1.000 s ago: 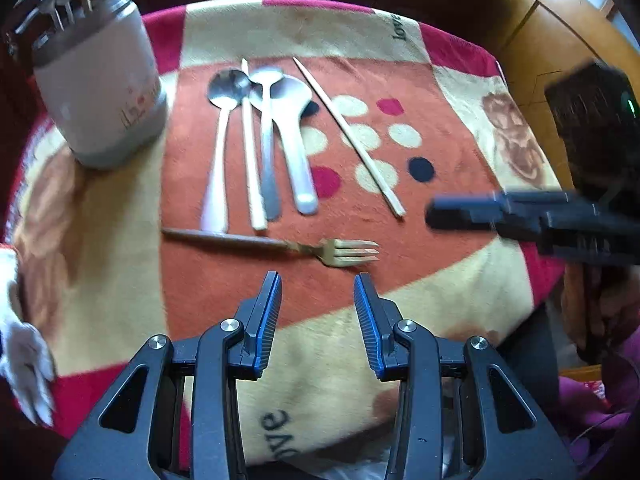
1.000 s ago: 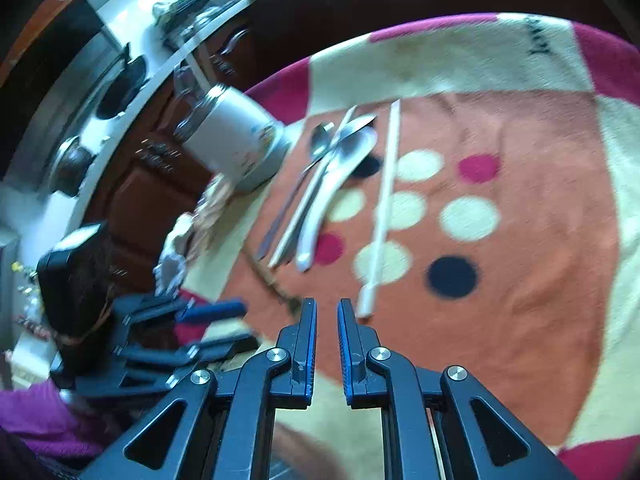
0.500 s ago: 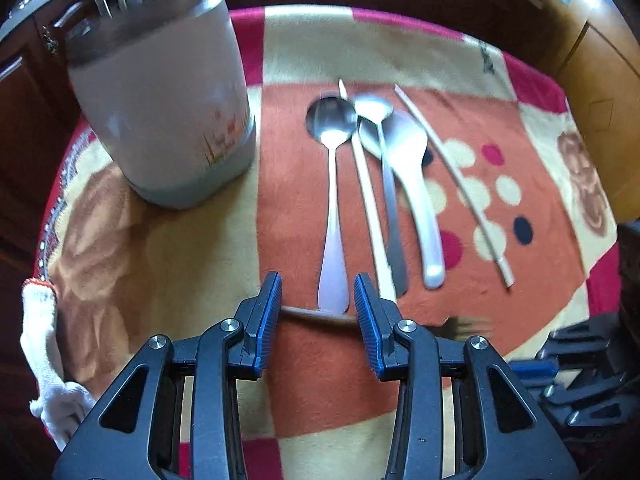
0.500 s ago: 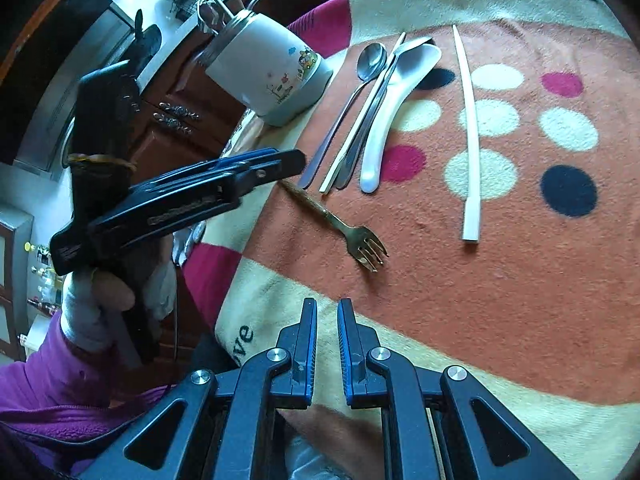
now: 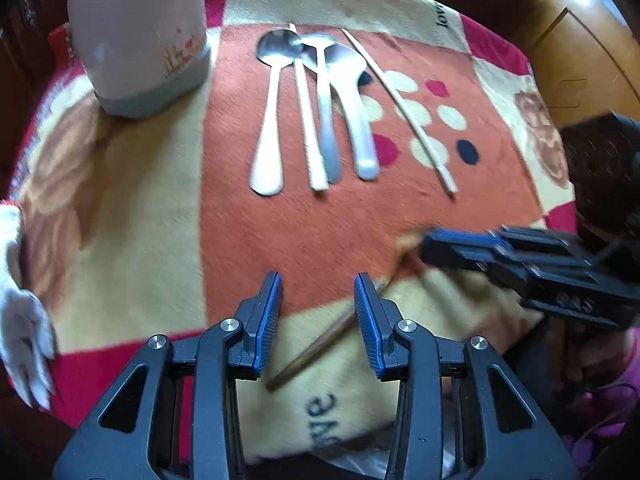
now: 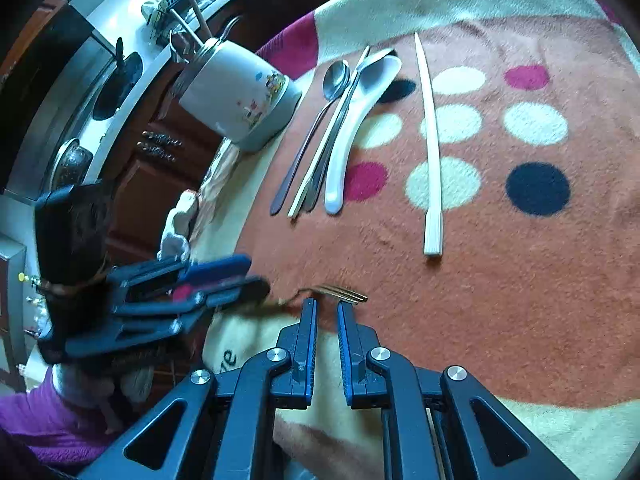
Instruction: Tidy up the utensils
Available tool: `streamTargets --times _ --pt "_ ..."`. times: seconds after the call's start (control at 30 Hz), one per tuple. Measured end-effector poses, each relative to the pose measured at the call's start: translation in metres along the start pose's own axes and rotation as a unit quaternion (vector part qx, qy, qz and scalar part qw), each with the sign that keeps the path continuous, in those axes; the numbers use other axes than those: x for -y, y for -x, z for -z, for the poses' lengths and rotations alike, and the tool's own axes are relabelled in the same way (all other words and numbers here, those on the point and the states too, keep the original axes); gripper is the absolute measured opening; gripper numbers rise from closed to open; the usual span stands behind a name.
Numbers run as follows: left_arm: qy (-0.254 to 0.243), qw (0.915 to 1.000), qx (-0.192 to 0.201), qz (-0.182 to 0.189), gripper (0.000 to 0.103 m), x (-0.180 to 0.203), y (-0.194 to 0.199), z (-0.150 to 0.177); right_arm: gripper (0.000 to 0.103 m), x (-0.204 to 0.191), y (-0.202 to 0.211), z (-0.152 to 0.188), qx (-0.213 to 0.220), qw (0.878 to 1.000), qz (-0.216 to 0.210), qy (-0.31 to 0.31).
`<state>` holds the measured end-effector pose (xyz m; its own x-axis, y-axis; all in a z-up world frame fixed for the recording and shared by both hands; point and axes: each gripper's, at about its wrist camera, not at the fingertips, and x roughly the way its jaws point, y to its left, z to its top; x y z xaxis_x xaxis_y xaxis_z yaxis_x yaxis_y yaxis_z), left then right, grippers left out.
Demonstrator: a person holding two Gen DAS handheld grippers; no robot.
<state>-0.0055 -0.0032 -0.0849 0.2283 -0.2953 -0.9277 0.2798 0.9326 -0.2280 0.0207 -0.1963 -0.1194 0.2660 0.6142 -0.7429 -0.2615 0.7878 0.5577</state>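
Left gripper (image 5: 318,308): jaws wide apart, empty, over the tabletop's near edge. Right gripper (image 6: 326,312): jaws nearly closed with a slim gap, apparently holding nothing. Fork (image 6: 340,293): flat on the blanket (image 6: 520,300), tines just beyond the right gripper. Spoons (image 5: 268,120) and chopsticks (image 5: 400,108): rowed mid-tabletop. Utensil holder (image 5: 140,36): far left corner, upright.

A home kitchen: a stovetop (image 6: 116,80) with dark burners sits on a pale counter above wooden cabinets (image 6: 156,168), and a patterned blanket (image 6: 520,280) covers the desk beside a utensil holder (image 6: 240,100).
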Motion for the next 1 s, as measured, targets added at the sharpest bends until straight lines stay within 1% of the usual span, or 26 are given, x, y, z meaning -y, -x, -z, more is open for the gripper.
streamTargets --times 0.07,0.13,0.2,0.27,0.33,0.4,0.43,0.5,0.6,0.8,0.87,0.9,1.0 --pt "0.009 0.9997 -0.010 0.018 0.036 0.004 -0.001 0.004 0.009 -0.004 -0.002 -0.005 0.009 1.000 0.008 0.004" --pt "0.000 0.9998 -0.009 0.020 0.036 0.010 0.002 0.007 0.009 -0.005 -0.002 -0.013 0.022 0.999 0.024 0.004" --pt "0.001 0.9996 -0.007 0.028 0.036 0.011 0.006 0.009 0.009 -0.005 0.002 -0.016 0.025 0.999 0.020 -0.001" --pt "0.010 0.9992 0.000 0.038 0.036 0.007 0.012 0.009 0.009 -0.003 0.008 -0.015 0.025 0.999 0.026 0.000" --pt "0.014 0.9991 0.009 0.038 0.036 0.003 0.019 0.008 0.009 -0.001 0.011 -0.012 0.020 0.999 0.028 0.001" --pt "0.019 0.9990 0.017 0.037 0.036 -0.002 0.024 0.006 0.009 0.001 0.010 -0.010 0.018 1.000 0.021 -0.002" --pt "0.021 0.9990 0.020 0.034 0.036 -0.004 0.026 0.005 0.013 0.002 0.008 -0.009 0.018 1.000 0.021 -0.004" --pt "0.025 0.9990 0.025 0.027 0.036 -0.008 0.028 0.004 0.017 0.003 0.004 -0.009 0.024 1.000 0.018 -0.010" --pt "0.035 0.9987 0.027 0.027 0.036 -0.015 0.031 0.005 0.018 0.004 -0.002 -0.013 0.038 0.999 0.002 -0.013" --pt "0.050 0.9979 0.033 0.023 0.036 -0.023 0.032 0.000 0.019 -0.006 -0.015 -0.022 0.052 0.998 0.004 0.029" --pt "0.053 0.9976 0.038 0.023 0.036 -0.023 0.032 -0.004 0.009 -0.011 -0.014 -0.021 0.053 0.997 0.018 0.049" --pt "0.054 0.9974 0.042 0.023 0.036 -0.023 0.033 -0.007 0.006 -0.012 -0.013 -0.019 0.050 0.997 0.015 0.056" --pt "0.053 0.9972 0.051 0.014 0.036 -0.023 0.033 -0.019 0.005 -0.011 0.004 -0.018 0.064 0.996 0.012 0.064"
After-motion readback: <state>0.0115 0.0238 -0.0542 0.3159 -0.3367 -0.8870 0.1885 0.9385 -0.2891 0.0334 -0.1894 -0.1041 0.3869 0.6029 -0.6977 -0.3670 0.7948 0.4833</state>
